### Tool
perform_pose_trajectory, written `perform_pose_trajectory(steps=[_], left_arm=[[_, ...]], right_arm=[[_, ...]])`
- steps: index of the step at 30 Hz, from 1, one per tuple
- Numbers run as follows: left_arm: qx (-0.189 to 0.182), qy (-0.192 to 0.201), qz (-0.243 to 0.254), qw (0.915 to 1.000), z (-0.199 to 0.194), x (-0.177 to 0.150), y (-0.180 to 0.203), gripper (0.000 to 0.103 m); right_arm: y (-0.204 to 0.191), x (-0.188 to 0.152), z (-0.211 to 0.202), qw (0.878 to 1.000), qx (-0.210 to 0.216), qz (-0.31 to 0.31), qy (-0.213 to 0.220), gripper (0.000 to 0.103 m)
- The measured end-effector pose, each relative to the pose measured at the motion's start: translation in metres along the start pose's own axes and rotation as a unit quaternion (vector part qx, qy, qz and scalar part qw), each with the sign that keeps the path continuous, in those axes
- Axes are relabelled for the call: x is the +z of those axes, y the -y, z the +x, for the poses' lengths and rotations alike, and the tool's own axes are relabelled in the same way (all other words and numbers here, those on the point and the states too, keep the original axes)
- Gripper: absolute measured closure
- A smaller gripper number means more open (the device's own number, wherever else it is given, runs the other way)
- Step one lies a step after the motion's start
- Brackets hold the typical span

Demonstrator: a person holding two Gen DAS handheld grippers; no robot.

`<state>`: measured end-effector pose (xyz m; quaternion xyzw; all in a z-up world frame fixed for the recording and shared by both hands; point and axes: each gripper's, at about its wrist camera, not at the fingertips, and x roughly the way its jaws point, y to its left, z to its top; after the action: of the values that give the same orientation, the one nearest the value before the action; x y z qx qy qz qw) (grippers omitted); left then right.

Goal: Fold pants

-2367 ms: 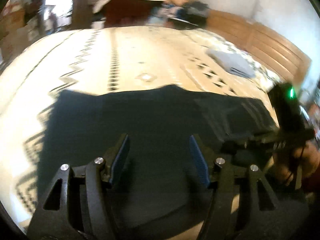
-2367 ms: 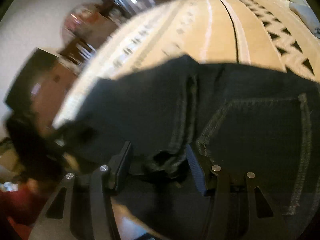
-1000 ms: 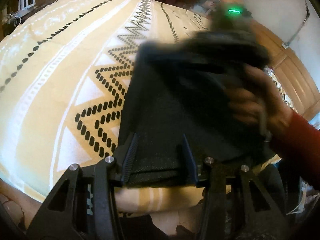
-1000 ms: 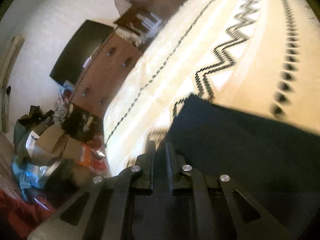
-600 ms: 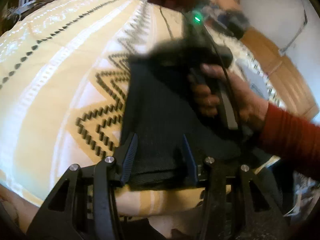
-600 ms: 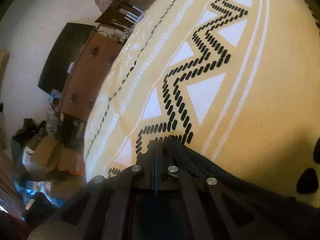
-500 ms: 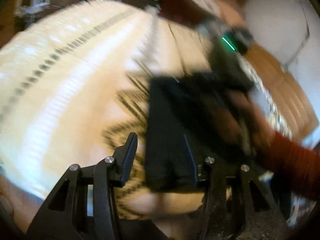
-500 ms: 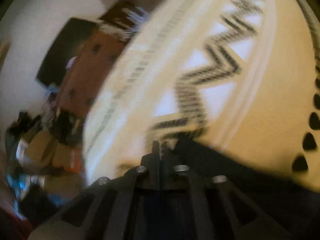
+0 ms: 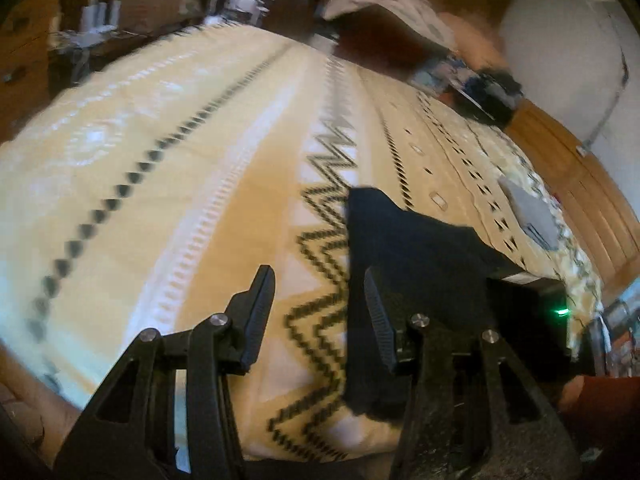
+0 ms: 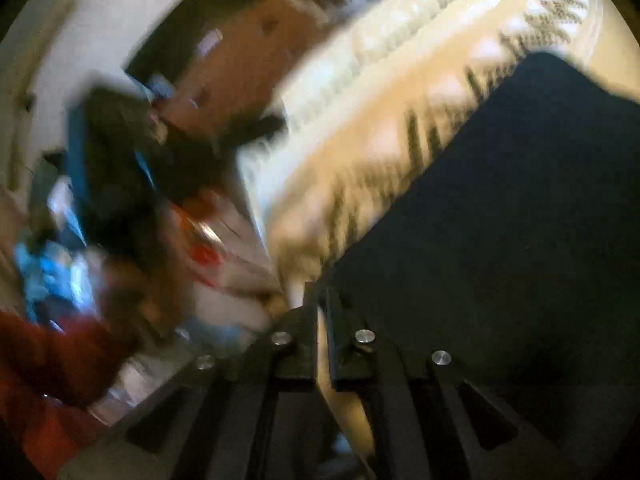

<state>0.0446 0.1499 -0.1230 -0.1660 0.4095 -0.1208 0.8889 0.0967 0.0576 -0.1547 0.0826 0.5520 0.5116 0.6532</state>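
Left fingers (image 9: 376,320) apart, right fingers (image 10: 310,320) together, both empty; dark pants (image 9: 412,248) folded flat on bedspread (image 9: 160,184).

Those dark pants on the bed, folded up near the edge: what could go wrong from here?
The pants lie close to the near edge of the patterned bedspread, so a nudge might slide them off. The left gripper is open with bare bedspread between its fingers, and the right gripper is shut on nothing, so neither holds the fold, which may loosen. The right wrist view is blurred, so a careless sweep could catch the cloth.
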Motion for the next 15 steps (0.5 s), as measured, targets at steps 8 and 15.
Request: perform_pose_trajectory(steps=[8,15], left_arm=[[-0.056,-0.069,0.035,0.9954,0.057,0.014,0.017,0.056],[-0.065,-0.098,0.041,0.9922,0.085,0.011,0.014,0.055]], right_arm=[[0.019,-0.051,-0.121,0.989,-0.033,0.049,0.134,0.103],[0.126,-0.173,-0.181,0.936,-0.049,0.267,0.223,0.103]])
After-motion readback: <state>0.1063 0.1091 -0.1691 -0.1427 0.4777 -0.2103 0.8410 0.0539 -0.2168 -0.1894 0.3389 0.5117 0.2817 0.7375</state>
